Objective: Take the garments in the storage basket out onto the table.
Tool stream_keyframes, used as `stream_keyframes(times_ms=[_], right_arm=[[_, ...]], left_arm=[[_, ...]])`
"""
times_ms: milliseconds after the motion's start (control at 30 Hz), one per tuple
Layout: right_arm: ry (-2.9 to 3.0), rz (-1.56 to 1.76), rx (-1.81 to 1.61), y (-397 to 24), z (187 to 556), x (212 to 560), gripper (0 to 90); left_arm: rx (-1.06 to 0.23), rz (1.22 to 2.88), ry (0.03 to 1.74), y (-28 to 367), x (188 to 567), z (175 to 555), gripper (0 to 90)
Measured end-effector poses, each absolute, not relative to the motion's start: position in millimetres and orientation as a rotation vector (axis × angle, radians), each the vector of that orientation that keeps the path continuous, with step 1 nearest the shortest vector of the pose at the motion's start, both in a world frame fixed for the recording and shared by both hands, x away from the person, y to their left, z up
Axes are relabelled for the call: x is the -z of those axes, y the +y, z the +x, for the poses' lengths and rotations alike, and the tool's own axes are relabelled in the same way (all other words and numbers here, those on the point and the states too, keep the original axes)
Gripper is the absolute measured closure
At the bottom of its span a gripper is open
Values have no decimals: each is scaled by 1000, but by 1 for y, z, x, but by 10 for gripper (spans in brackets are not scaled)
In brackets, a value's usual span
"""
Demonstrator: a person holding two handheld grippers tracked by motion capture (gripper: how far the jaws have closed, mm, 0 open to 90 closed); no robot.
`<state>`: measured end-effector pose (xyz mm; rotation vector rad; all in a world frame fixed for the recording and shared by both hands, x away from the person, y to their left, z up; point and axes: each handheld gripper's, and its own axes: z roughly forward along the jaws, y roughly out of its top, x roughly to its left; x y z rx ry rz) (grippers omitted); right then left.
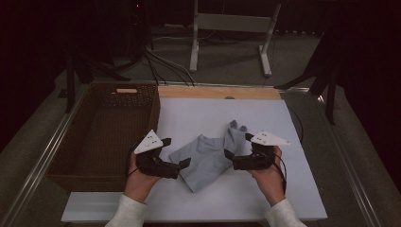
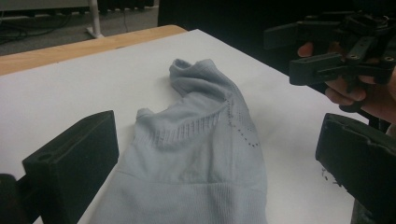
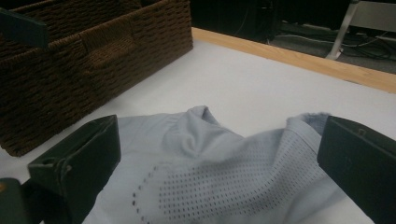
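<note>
A white board (image 1: 265, 198) covers the table, with a strip of bare wood (image 1: 217, 92) along its far edge and a metal rail at each side. Beyond it the room is dark — grey floor, black cables, the white legs of another table (image 1: 230, 33).

A pale blue knitted garment (image 1: 210, 156) lies crumpled on the board, directly between the two grippers. The left gripper (image 1: 176, 156) sits just beside its near-left edge and the right gripper (image 1: 236, 147) at its right edge, each held in a hand with a white sleeve. Both sets of jaws stand spread wide apart and grasp nothing.

From the left gripper view, the garment (image 2: 201, 154) runs forward out of the gap between the jaws, its ribbed hem nearest, and the right gripper (image 2: 308, 56) hangs beyond the right-hand jaw. The right gripper view adds a perforated mesh panel on the cloth (image 3: 224, 182) between its jaws — and past the left-hand jaw, a dark wicker basket (image 3: 93, 60) standing on the board's edge.
</note>
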<state>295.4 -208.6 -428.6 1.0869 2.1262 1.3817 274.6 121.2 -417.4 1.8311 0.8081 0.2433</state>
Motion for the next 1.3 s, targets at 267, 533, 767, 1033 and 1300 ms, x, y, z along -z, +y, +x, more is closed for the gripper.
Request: stream_keyframes(times_ms=[267,533,767,1033,1300], right_arm=[[2157,1087,-1360,-198,303,432,0],[2181,1091,-1344,-192,308,435,0],[2200,1090,-1323,-188,310,437,0],[2235,1094,-1292,-180,314,441,7],[2273,1097,-1264,-174,316,444,53]], left_arm=[[-241,1834,805,121,417,274,3],[-236,1840,798,119,417,274,3],[-238,1841,797,119,416,273,3],[-237,1843,788,118,415,272,3],[-237,1840,788,119,415,272,3]])
